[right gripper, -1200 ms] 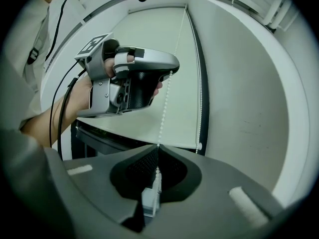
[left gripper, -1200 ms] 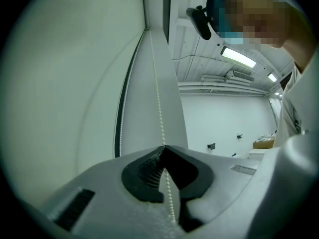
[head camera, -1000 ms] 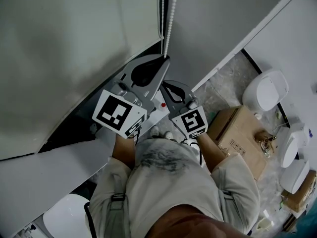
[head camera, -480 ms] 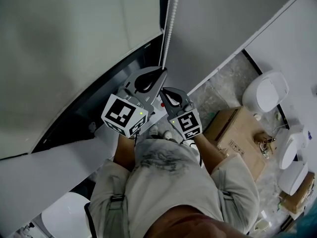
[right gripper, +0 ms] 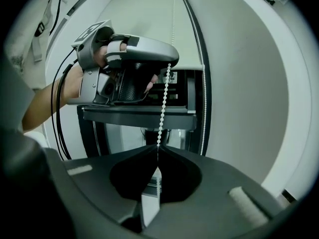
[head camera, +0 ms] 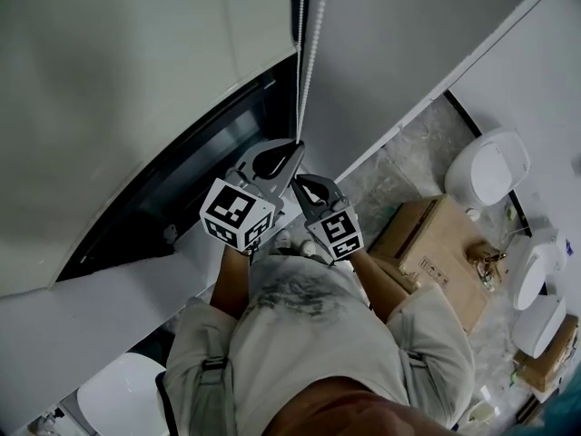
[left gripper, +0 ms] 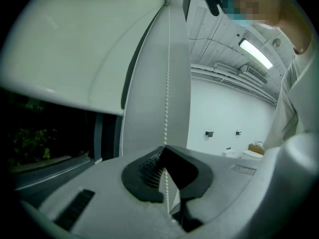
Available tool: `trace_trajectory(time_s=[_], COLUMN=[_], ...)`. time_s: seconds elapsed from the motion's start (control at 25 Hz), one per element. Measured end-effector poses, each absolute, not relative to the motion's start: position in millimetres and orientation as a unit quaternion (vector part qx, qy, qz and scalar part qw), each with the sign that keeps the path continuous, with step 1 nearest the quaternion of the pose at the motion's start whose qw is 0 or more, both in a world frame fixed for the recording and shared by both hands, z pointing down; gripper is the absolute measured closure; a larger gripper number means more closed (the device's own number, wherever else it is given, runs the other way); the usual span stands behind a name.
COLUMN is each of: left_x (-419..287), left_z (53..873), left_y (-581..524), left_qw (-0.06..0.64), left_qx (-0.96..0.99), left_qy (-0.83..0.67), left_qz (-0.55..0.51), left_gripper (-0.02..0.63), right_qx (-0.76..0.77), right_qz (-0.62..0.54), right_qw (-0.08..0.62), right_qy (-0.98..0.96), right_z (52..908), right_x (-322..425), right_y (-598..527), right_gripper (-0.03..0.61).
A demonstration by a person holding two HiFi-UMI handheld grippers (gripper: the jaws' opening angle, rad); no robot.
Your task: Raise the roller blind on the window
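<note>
Left hand-held gripper (head camera: 297, 144) and right hand-held gripper (head camera: 296, 181): both clamped shut on the white beaded pull chain (head camera: 310, 53), right just below left. Lowered together over the last second, drawing chain down. Bottom edge of pale grey fabric roller blind (head camera: 136, 80) now higher, with more dark window glass (head camera: 195, 184) exposed. Judged: raising under way, not finished.

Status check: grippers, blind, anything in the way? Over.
Both shut on chain: left gripper above right gripper. Partly raised blind, dark window showing below it. Nothing seen blocking.
</note>
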State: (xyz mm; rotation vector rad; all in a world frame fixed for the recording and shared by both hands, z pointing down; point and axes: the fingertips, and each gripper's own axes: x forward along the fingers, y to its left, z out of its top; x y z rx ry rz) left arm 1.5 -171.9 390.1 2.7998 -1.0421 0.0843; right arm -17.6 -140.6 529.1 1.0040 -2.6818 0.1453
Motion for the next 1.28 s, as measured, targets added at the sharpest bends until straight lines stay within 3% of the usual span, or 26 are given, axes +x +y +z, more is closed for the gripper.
trace_trajectory(time_s=[0.32, 0.72, 1.28], left_x=[-1.3, -5.9, -11.3], left_z=[424.0, 421.8, 421.1], left_y=[-161.7, -158.5, -160.2], left_qw=[0.107, 0.098, 0.097], left_qx=[0.932, 0.931, 0.929], left_qy=[-0.345, -0.35, -0.355], left_qz=[0.038, 0.038, 0.037], left_gripper=[0.603, 0.603, 0.603], right_qx=[0.341, 0.345, 0.345], right_qz=[0.075, 0.066, -0.011], right_qw=[0.156, 0.146, 0.051], right_qy=[-0.924, -0.925, -0.937], right_z=[561.2, 552.2, 424.9], right_x=[-15.5, -9.8, 1.3], right_y=[-126.2, -119.5, -132.0], right_gripper=[0.566, 0.56, 0.528])
